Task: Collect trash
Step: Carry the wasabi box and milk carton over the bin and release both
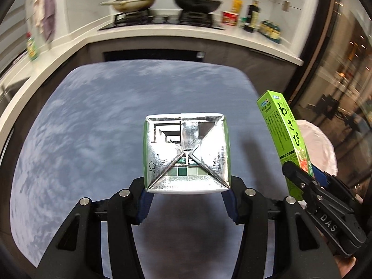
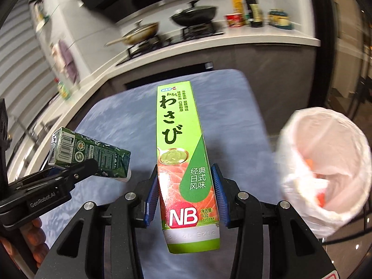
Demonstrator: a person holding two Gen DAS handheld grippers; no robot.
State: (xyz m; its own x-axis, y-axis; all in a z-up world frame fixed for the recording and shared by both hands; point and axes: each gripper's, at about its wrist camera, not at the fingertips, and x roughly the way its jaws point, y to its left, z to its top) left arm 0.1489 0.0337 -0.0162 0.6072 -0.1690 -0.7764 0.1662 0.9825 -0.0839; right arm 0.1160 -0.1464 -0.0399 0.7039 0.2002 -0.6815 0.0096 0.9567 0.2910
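My left gripper (image 1: 187,200) is shut on a small green drink carton (image 1: 187,155), its silver bottom facing the camera, held above the blue-grey table (image 1: 93,127). The carton also shows in the right wrist view (image 2: 93,155), at the left. My right gripper (image 2: 184,190) is shut on a long green wasabi box (image 2: 181,153), held above the table. The box shows in the left wrist view (image 1: 282,134) at the right. A bin lined with a white bag (image 2: 325,162) stands to the right of the table, with some trash inside.
A kitchen counter (image 1: 162,31) runs behind the table with a stove, two pans (image 1: 197,1), a red cup and bottles (image 1: 252,16). The bin's white bag (image 1: 318,144) shows behind the wasabi box. A glass door lies to the right.
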